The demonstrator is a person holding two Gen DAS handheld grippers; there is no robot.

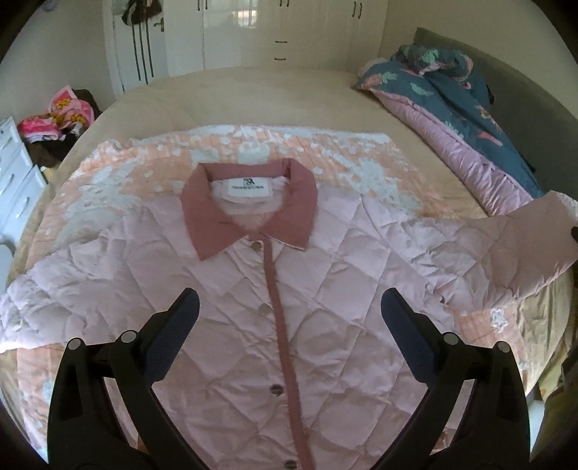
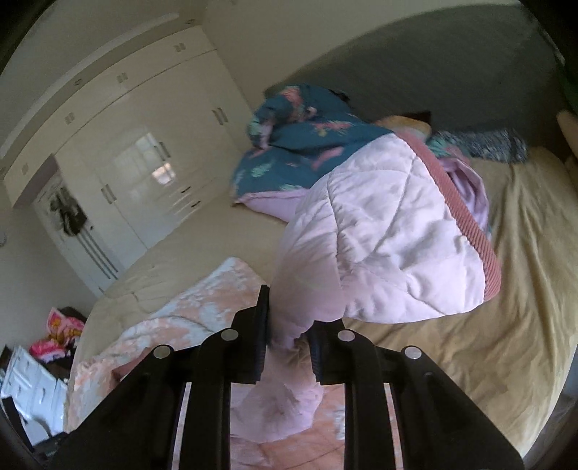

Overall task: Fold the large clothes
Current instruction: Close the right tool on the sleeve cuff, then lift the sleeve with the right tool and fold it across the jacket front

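Jacket (image 1: 253, 289): pink, quilted, front up and buttoned on a peach blanket (image 1: 119, 170) on the bed (image 1: 216, 94); collar (image 1: 249, 206) at the far end, one sleeve spread out to the left.
Right sleeve (image 2: 379, 235): raised off the bed, its ribbed cuff (image 2: 466, 213) at the far right.
Left gripper (image 1: 289, 314): jaws wide apart, holding nothing, above the jacket's chest near the button strip.
Right gripper (image 2: 287, 325): jaws nearly closed, pinching a fold of the sleeve.
Duvet (image 1: 451, 90): teal with pink lining, heaped at the far right of the bed against the grey headboard (image 1: 505, 68).
Wardrobe (image 1: 253, 32): white doors, closed, along the far wall.
Drawers (image 1: 14, 173): white, at the left of the bed, closed.
Bright cloth (image 1: 57, 119): pink and yellow, piled at far left, beyond the drawers.
Dark things (image 1: 141, 11): hanging on the door at far left; too blurred to name.
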